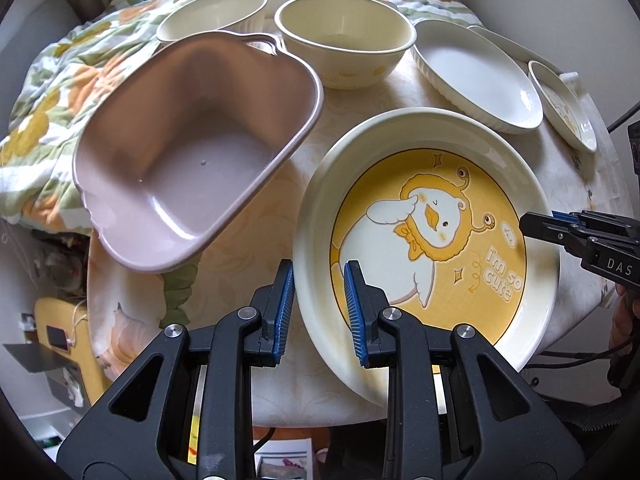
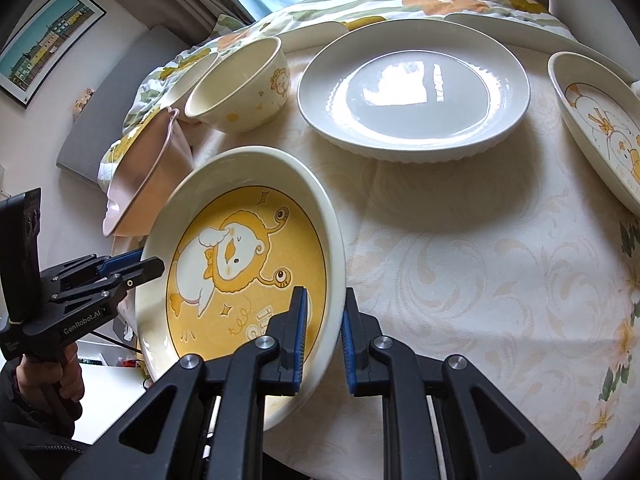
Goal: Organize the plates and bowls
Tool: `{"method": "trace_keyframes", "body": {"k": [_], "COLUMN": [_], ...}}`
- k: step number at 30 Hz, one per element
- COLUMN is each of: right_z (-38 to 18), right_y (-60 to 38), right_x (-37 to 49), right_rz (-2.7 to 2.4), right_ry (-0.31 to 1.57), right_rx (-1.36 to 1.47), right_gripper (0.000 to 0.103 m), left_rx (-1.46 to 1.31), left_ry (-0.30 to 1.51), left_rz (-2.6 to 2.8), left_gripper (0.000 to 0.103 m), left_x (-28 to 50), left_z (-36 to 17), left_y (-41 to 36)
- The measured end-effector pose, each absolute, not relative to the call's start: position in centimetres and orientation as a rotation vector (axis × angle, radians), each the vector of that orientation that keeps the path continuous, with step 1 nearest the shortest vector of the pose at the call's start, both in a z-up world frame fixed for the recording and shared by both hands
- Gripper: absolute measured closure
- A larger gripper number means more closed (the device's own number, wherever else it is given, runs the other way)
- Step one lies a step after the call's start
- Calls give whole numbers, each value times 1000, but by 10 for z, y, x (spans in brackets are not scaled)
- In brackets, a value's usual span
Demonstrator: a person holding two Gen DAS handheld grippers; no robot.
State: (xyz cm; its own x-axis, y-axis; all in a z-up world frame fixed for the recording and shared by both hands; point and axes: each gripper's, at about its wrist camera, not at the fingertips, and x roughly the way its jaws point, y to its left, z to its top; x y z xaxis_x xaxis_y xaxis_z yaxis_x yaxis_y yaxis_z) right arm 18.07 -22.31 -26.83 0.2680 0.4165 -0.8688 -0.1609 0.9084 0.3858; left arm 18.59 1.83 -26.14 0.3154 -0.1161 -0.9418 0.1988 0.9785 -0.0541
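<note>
Both grippers, the left gripper [image 1: 319, 280] and the right gripper [image 2: 325, 308], are showing black frames, silver screws, blue ribbed pads; a dark sleeve [image 2: 16, 412], probably, is covering the wrist.

My left camera rides just behind my left gripper [image 1: 318, 292], looking steeply down along its fingers at the near edge of the table [image 1: 248, 216], close enough that the yellow plate [image 1: 424, 240] fills the lower right. My right camera sits likewise behind my right gripper [image 2: 324, 320], facing down and across. Both views share that plate, the cream bowl [image 1: 344, 40] and the white dish [image 1: 476, 72]; each catches the other gripper. The edges warp, so far things are probably nearer than they look.
</note>
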Motion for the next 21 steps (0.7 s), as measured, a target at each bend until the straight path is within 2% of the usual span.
{"method": "trace_keyframes", "body": {"k": [17,18,19,20,21], "right_z": [-268,-268,-268,-268,-268], "right_y": [-218,-218,-219,-220,-220], "right_x": [181,181,180,178,178], "right_rz": [386,379,367,358,358], "right_ry": [1235,1228,1228,1226,1226], "right_rx": [193,193,195,213,213], "right_gripper": [86,82,71,49,39], "left_rx": [71,77,79,78,76], "left_ry": [1247,1252,1255,1257,1259], "left_rz": [-156,-153,-153,-153,-155], "left_gripper": [80,80,79,79,78], "left_x": [189,189,189,190,190], "left_z": [-269,-272,-274,-275,-276], "left_y": [15,13,13,13,13]}}
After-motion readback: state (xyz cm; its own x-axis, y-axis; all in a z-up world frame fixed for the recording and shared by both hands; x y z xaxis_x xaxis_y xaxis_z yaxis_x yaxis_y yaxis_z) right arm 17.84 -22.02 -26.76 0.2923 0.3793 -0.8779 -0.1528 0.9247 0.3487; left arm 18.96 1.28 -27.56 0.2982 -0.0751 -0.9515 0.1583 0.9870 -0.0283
